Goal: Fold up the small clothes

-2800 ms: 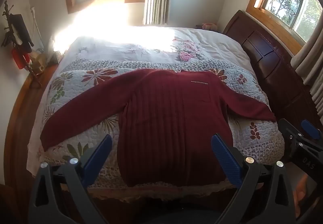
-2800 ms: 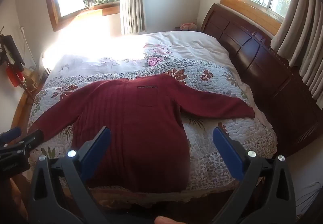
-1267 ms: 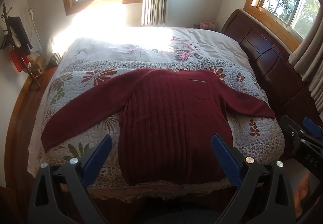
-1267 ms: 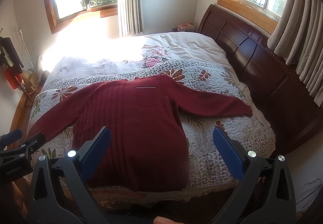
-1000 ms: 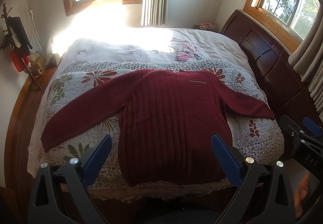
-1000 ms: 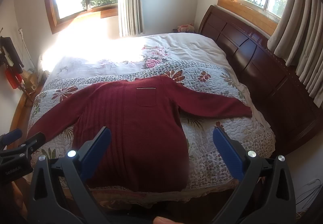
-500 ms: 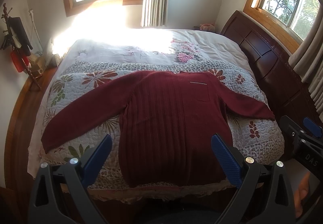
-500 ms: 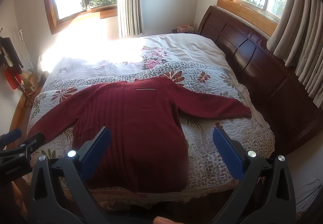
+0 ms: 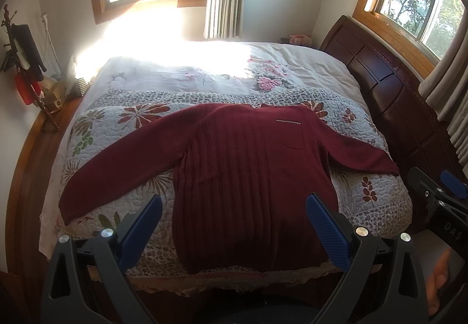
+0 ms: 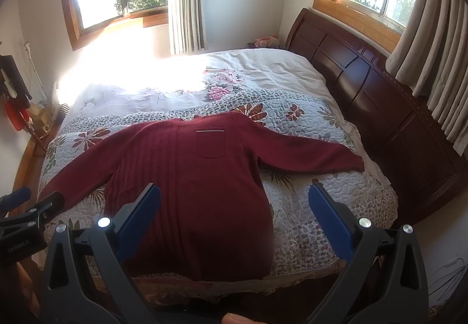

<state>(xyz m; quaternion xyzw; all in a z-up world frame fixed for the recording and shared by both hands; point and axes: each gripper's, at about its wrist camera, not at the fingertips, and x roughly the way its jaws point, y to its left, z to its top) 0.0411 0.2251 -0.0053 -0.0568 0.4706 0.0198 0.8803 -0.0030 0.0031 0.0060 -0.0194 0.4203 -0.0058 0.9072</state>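
Observation:
A dark red ribbed sweater (image 9: 248,172) (image 10: 193,186) lies flat on the bed with both sleeves spread out and its hem at the near edge. A small chest pocket with a pale trim shows near its collar. My left gripper (image 9: 234,204) hovers open above the hem, nothing between its blue pads. My right gripper (image 10: 234,195) is also open and empty, held over the sweater's lower right part. Each gripper appears at the edge of the other's view.
The floral quilt (image 9: 96,131) covers the bed's near half, a white sheet the sunlit far half. A dark wooden headboard (image 10: 380,107) runs along the right. At the left wall stands a rack with dark and red items (image 9: 26,72). Curtains hang at the windows.
Almost nothing differs. Both views drift very slightly; the sweater lies as before and both grippers stay open.

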